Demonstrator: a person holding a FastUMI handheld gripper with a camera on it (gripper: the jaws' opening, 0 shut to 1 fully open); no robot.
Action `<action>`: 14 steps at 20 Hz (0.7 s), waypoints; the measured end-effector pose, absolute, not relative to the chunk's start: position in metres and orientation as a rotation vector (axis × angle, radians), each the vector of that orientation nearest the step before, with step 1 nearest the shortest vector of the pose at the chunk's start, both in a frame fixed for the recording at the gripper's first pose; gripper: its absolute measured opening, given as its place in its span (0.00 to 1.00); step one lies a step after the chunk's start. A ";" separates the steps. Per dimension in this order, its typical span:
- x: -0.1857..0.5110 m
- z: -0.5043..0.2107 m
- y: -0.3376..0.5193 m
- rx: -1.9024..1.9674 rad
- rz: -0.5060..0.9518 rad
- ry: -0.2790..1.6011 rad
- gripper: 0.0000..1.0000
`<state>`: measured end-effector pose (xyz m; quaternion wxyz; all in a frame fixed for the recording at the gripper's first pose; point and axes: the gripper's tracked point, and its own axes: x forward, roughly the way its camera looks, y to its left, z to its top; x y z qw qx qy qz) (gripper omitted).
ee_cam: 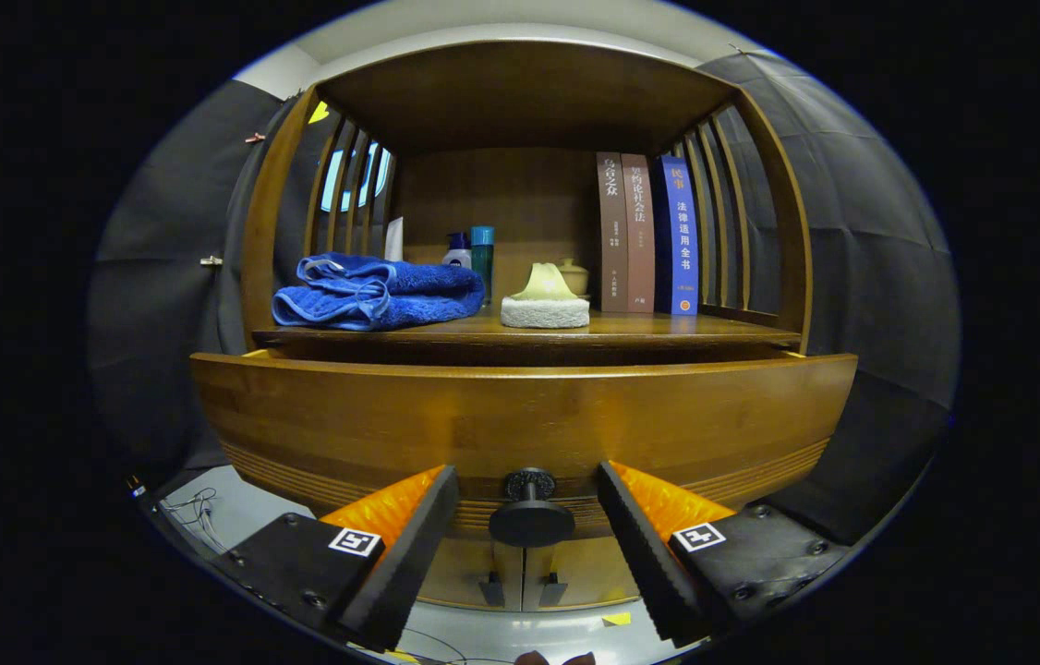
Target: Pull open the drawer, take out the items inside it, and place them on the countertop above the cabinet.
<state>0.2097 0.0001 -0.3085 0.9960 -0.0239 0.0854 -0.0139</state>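
Here the gripper [529, 485] is seen with its two fingers spread apart, one on each side of the drawer's round dark knob [531, 517]. The knob sits between the fingers, and a clear gap is left on either side, so neither finger is pressed against it. The knob is mounted on the lower middle of the drawer front [520, 420], a broad wooden panel with fine grooves along its lower edge. The drawer is drawn out a little from the cabinet: its top edge stands forward of the countertop [631, 325], and a dark gap is seen between the two. What lies inside the drawer cannot be told, since its interior is hidden behind the front panel.

On the countertop, under a wooden canopy with slatted sides, a folded blue towel [377, 294] is laid toward the left. A white sponge-like block [545, 311] with a pale yellow object on top is set near the middle, and a small pale pot [573, 275] stands just behind it. Two small bottles [474, 254] are placed behind the towel's right end. Three books [647, 233] are stood upright at the right, against the slats. Below the drawer, the tops of two cabinet doors with small dark handles [522, 589] are seen.
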 end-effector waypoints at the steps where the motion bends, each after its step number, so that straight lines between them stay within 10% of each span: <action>1: 0.217 -0.309 0.000 -0.049 -0.028 0.175 0.99; 14: 0.263 -0.312 0.000 -0.094 -0.043 0.196 0.99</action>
